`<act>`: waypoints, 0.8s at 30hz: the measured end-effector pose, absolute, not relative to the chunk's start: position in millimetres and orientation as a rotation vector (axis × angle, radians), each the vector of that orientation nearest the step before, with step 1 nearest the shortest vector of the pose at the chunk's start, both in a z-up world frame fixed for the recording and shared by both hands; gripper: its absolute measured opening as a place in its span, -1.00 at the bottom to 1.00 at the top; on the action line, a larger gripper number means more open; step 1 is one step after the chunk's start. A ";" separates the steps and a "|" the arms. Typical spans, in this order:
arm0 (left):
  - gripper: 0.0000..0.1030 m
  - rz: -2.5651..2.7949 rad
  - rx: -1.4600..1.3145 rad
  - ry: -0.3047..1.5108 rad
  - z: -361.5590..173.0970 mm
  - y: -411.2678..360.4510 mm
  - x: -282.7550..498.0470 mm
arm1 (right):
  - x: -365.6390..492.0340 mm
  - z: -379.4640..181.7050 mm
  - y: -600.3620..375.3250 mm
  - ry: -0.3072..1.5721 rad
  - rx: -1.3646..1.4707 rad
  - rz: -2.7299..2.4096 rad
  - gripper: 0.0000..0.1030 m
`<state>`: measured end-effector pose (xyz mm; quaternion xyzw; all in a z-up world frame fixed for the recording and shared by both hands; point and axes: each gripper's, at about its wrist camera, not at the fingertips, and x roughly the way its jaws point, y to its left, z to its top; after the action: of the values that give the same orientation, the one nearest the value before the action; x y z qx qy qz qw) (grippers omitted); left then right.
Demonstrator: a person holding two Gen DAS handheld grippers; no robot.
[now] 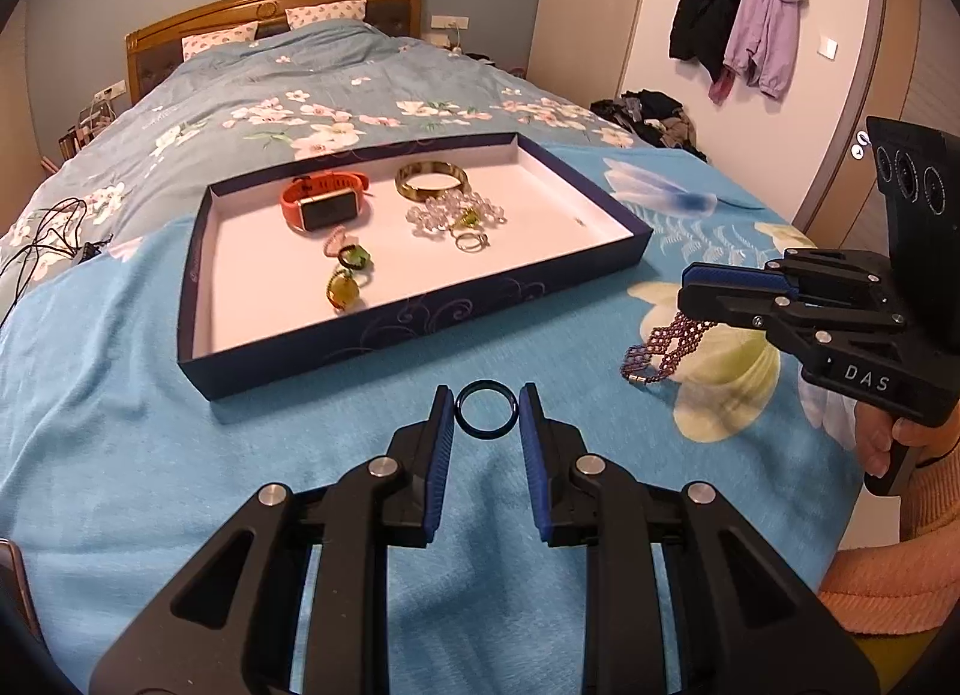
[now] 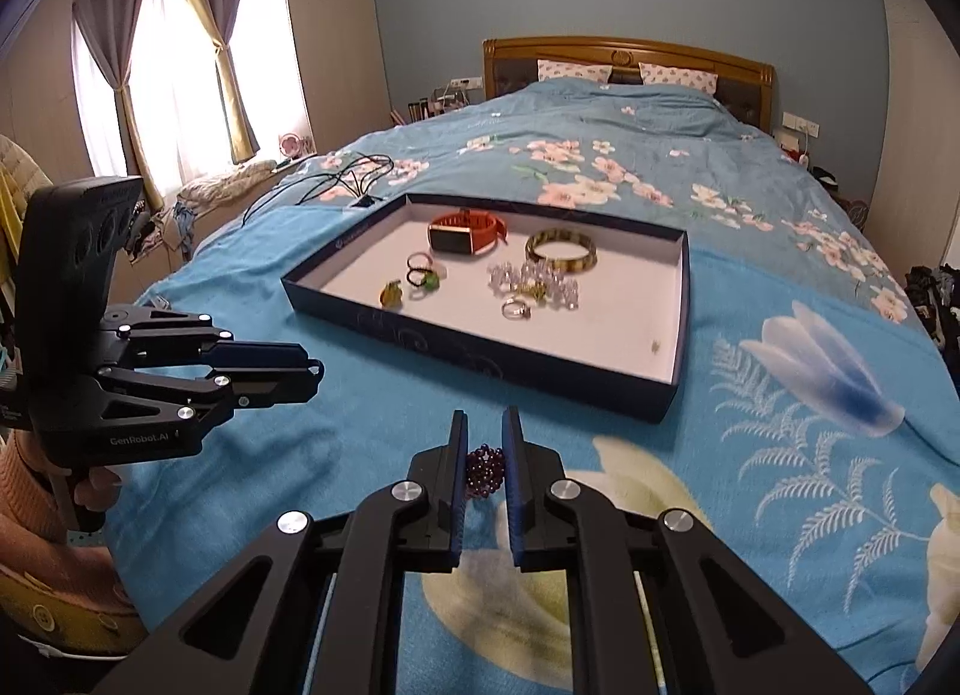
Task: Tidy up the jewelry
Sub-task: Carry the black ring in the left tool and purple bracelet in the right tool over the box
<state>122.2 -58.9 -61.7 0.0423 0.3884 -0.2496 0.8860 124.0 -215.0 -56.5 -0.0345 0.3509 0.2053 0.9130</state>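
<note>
Nearest, on the bed's foot end, the left hand-held gripper [image 1: 486, 413] is clenched on a thin dark ring [image 1: 486, 410] held edge-on between its blue pads, clear of the blue floral bedspread [image 1: 180, 455]. Beside it, toward the bed's right edge, the right hand-held gripper [image 2: 485, 455] is clenched on a purple beaded woven bracelet [image 1: 663, 350], most of which dangles below the jaws. These two pieces appear to be the last ones outside the tray; no other loose jewelry shows on the bedspread.

Further up the bed lies a shallow navy cardboard tray with a white floor [image 1: 420, 314]. Already inside: an orange-strapped smartwatch [image 1: 324, 203], a gold-and-green bangle [image 1: 431, 182], a clear crystal bead bracelet [image 1: 453, 212], a silver ring [image 1: 471, 241] and several green-stoned rings [image 1: 345, 287]. The tray's right half is largely bare, so room remains.

Nothing blocks the path except the tray's near wall, which both pieces must clear. Black cables [image 1: 42, 251] lie at the bed's left edge, well apart.
</note>
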 end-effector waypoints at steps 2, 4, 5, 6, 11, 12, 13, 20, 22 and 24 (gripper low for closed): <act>-0.56 -0.517 0.085 0.802 -59.4 -57.5 121.8 | 125.3 -53.2 -214.1 0.714 -0.072 0.425 -0.82; -0.56 -0.512 0.084 0.795 -57.9 -56.3 122.0 | 125.8 -49.8 -213.9 0.705 -0.073 0.426 -0.82; -0.56 -0.511 0.080 0.791 -56.4 -55.2 122.0 | 126.4 -47.8 -213.7 0.699 -0.073 0.426 -0.82; -0.56 -0.510 0.078 0.788 -55.4 -54.9 121.6 | 126.6 -46.4 -213.2 0.695 -0.073 0.427 -0.82; -0.56 -0.504 0.074 0.768 -49.2 -51.6 121.7 | 130.6 -36.4 -213.4 0.667 -0.063 0.432 -0.82; -0.56 -0.504 0.072 0.765 -47.8 -51.1 121.8 | 131.5 -34.8 -213.3 0.664 -0.059 0.434 -0.82; -0.56 -0.503 0.071 0.761 -46.5 -50.8 122.1 | 132.3 -33.3 -213.0 0.659 -0.058 0.435 -0.82; -0.56 -0.497 0.067 0.739 -38.2 -48.6 124.6 | 138.0 -26.2 -211.4 0.637 -0.043 0.448 -0.82; -0.56 -0.496 0.067 0.732 -35.2 -48.5 124.9 | 141.8 -24.0 -211.0 0.629 -0.038 0.451 -0.82; -0.56 -0.494 0.067 0.725 -32.6 -48.2 125.6 | 144.4 -22.1 -209.5 0.624 -0.033 0.455 -0.82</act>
<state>125.6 -48.2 -32.6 0.0322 0.3508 -0.2391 0.9048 144.4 -209.5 -22.1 -0.0162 0.3044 0.2217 0.9263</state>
